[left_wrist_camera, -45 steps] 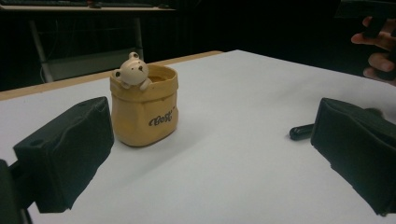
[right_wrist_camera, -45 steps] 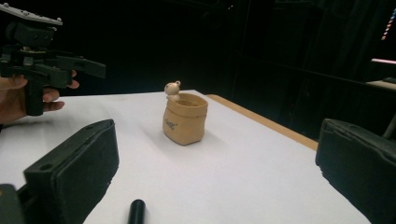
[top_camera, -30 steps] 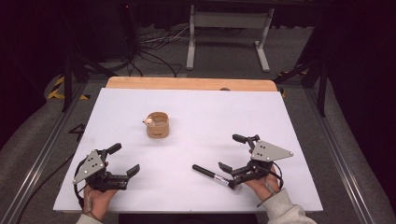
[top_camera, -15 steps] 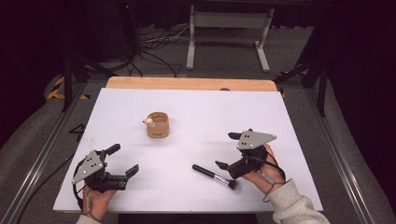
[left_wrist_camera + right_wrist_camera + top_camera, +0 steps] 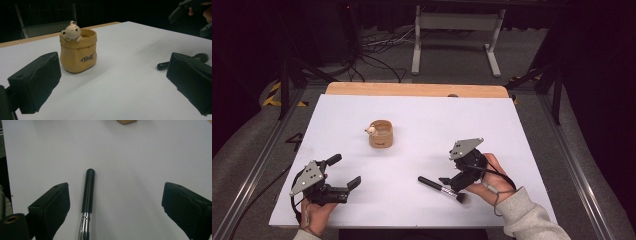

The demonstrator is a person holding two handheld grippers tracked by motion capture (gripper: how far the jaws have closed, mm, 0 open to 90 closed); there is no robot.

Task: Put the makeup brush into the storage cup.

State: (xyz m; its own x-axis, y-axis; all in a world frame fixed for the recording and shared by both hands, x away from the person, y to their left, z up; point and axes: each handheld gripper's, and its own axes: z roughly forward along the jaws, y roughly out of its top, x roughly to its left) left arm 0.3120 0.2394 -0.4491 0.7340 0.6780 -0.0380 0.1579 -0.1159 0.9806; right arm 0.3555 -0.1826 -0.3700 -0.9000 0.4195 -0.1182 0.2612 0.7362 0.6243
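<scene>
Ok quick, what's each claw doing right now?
Left claw: open, holding nothing.
Right claw: open, straddling the brush, not gripping it.

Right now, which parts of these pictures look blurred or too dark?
High view: brush head is blurred, surroundings beyond the table are dark. Left gripper view: bear cup is sharp, background black. Right gripper view: brush handle sharp, with glare on its metal band.

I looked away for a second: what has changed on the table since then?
The right gripper swung left and turned down over the makeup brush; its fingers now stand open on either side of the handle, not yet closed. The brush, the bear cup and the left gripper stayed put.
</scene>
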